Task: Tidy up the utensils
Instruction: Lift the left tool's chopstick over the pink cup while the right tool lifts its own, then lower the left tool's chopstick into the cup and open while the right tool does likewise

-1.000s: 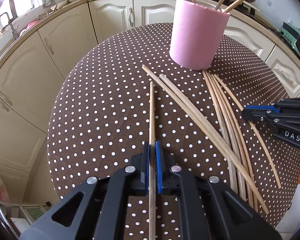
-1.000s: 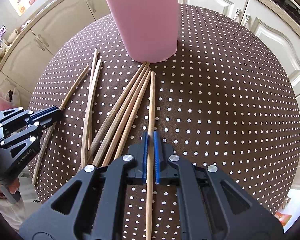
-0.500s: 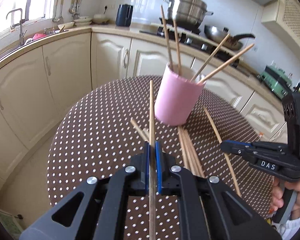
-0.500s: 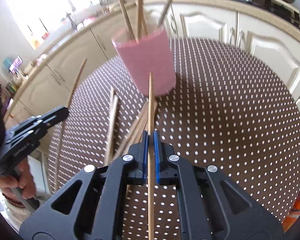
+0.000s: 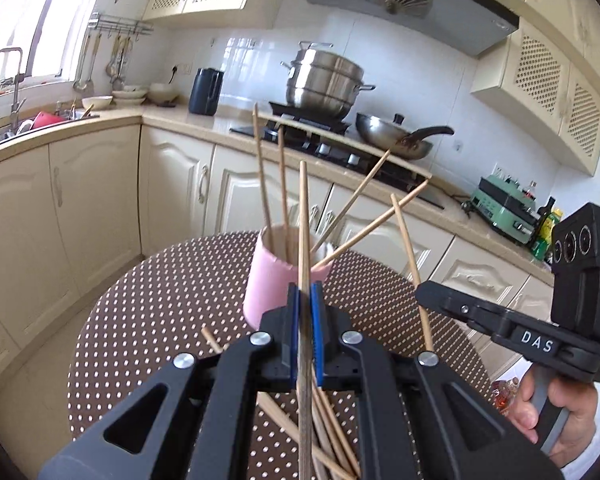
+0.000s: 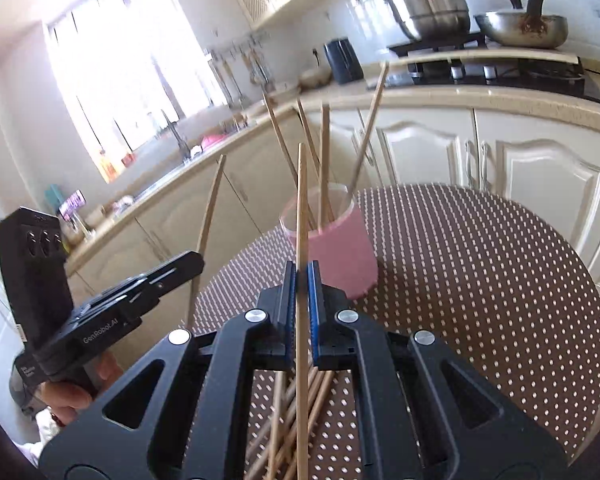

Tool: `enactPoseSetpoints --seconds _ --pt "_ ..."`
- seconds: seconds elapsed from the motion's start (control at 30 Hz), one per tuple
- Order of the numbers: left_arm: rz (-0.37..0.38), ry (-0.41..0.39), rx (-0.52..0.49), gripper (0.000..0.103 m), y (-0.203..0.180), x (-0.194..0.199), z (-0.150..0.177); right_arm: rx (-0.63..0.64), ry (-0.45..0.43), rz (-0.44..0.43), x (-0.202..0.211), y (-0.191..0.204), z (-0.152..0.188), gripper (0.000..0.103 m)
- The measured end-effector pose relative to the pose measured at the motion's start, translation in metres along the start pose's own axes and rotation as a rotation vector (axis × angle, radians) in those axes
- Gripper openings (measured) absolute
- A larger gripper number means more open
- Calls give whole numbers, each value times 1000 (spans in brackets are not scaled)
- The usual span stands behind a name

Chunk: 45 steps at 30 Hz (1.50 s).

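A pink cup (image 5: 278,288) (image 6: 338,250) stands on the round dotted table (image 5: 172,296) (image 6: 480,264) with several wooden chopsticks leaning out of it. My left gripper (image 5: 305,294) is shut on one chopstick (image 5: 303,216), held in the air and pointing up over the cup. My right gripper (image 6: 300,274) is shut on another chopstick (image 6: 301,200), raised the same way on this side of the cup. Each gripper shows in the other's view: the right gripper (image 5: 420,294) at the right, the left gripper (image 6: 198,264) at the left. Several loose chopsticks (image 5: 332,424) (image 6: 296,420) lie on the table below.
Cream cabinets and a counter curve round behind the table. A stove with a steel pot (image 5: 326,80) and a wok (image 5: 396,136) stands at the back, a sink (image 5: 16,120) at the left. A person's hand (image 5: 556,416) grips the right handle.
Both grippers have risen and tipped upward, each lifting its chopstick off the table. The views went from looking down on the table to looking across the kitchen.
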<state>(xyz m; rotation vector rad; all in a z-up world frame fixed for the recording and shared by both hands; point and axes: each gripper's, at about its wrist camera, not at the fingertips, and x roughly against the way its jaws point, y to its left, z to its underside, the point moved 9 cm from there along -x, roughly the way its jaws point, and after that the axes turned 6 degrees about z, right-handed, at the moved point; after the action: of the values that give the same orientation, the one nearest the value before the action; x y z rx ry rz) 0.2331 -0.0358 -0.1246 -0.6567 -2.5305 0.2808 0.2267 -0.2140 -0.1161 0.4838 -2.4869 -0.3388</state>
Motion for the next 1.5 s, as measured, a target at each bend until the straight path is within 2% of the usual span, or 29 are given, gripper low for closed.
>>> enactPoseSetpoints --seconds 0.33,0.5,0.73,0.9,1.2,1.37,1.5 --pt "65 -170 -37 6 -21 0 -60 -32 -186 -50 26 10 -56 6" --pt "101 -242 -38 6 -25 -5 -87 -38 -259 -42 33 9 -83 6" --pt "125 -319 -13 6 -19 -24 -111 -55 -370 -45 31 4 -113 6" --pt "120 -350 -17 6 -11 -44 -120 -25 -448 -55 18 19 -130 6" --pt "81 -452 -3 6 10 -55 -141 49 -591 3 -10 38 -142 6" --pt "64 -484 9 6 22 -65 -148 72 -598 6 -28 38 -141 6" --pt "21 -504 2 6 30 -74 -147 109 -604 8 -37 41 -137 6"
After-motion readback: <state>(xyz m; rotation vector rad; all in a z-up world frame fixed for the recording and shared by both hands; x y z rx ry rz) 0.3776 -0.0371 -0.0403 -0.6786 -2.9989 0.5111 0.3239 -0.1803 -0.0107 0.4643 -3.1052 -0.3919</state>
